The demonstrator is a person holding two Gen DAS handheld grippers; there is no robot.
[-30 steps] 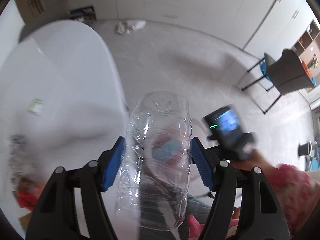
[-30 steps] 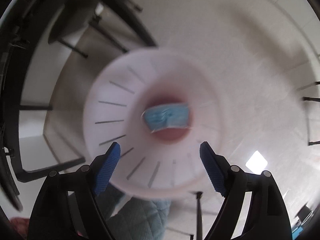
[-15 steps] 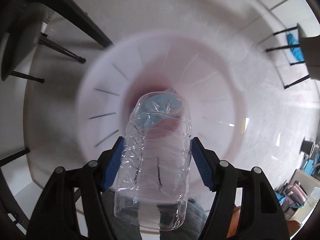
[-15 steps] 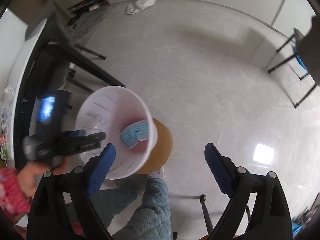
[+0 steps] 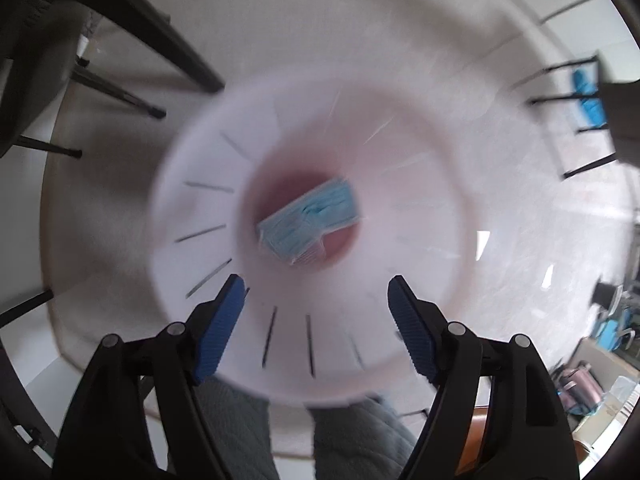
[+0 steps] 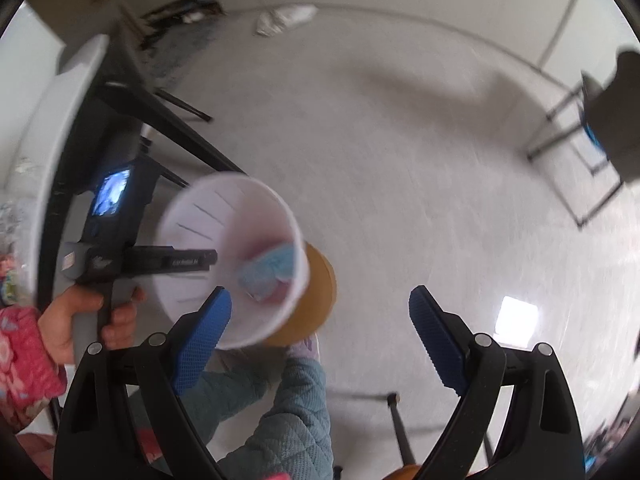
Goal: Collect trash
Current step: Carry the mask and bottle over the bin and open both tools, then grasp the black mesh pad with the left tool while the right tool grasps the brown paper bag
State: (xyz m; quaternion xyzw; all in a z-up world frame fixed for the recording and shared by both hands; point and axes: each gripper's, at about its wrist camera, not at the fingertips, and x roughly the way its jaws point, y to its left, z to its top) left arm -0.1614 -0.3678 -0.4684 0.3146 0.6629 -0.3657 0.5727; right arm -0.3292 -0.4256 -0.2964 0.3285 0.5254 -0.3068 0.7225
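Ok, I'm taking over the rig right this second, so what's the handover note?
Left gripper: open, empty, pointing down into the white bin; jaws have just been opening. The clear bottle it held half a second ago is out of them; not visible in the bin.
Right gripper: open, empty, beside the bin over the floor; jaws have just been opening.
Done: blue face mask lies on the bin's bottom.
Left: crumpled white item at the floor's far edge, probably trash.

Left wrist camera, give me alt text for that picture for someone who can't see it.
Looking straight down into a blurred white bin with a crumpled blue face mask at its bottom. The left gripper, its blue-padded jaws open and empty, hangs over the bin's near rim, with pale floor and dark furniture legs around.
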